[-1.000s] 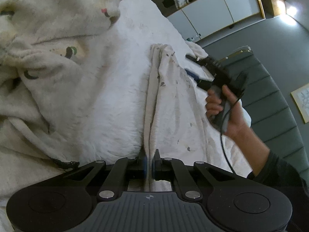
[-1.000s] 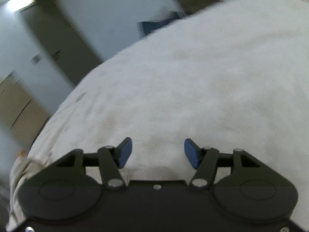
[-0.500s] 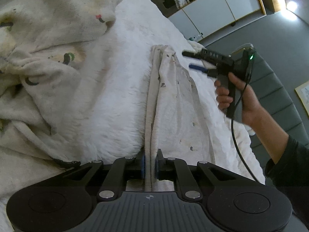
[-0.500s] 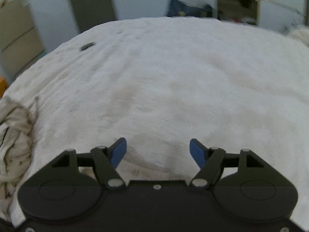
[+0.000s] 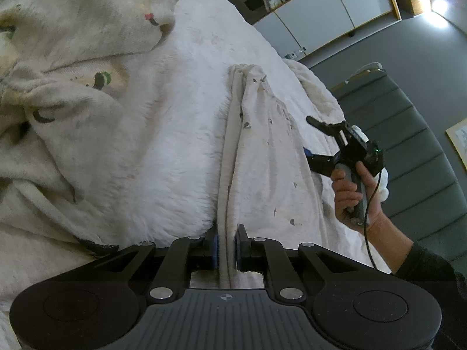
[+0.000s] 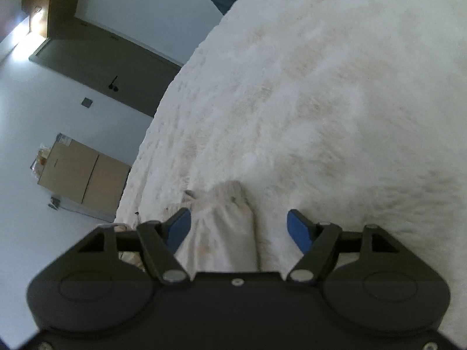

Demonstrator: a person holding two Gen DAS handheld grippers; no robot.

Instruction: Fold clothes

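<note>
Left gripper [image 5: 225,246] pinches the near edge of the cream spotted garment [image 5: 262,151], which stretches away across the white fluffy bedcover [image 5: 181,134]. Right gripper [image 6: 238,229], jaws spread wide, hovers at the garment's right edge, a bunched end lying between its fingers.

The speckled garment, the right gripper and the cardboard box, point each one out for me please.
speckled garment [image 5: 262,157]: left wrist view, middle of the cloth panel lying on the bed.
right gripper [image 5: 313,138]: left wrist view, gap midway between its open fingertips.
cardboard box [image 6: 83,172]: right wrist view, centre of its brown face.
</note>
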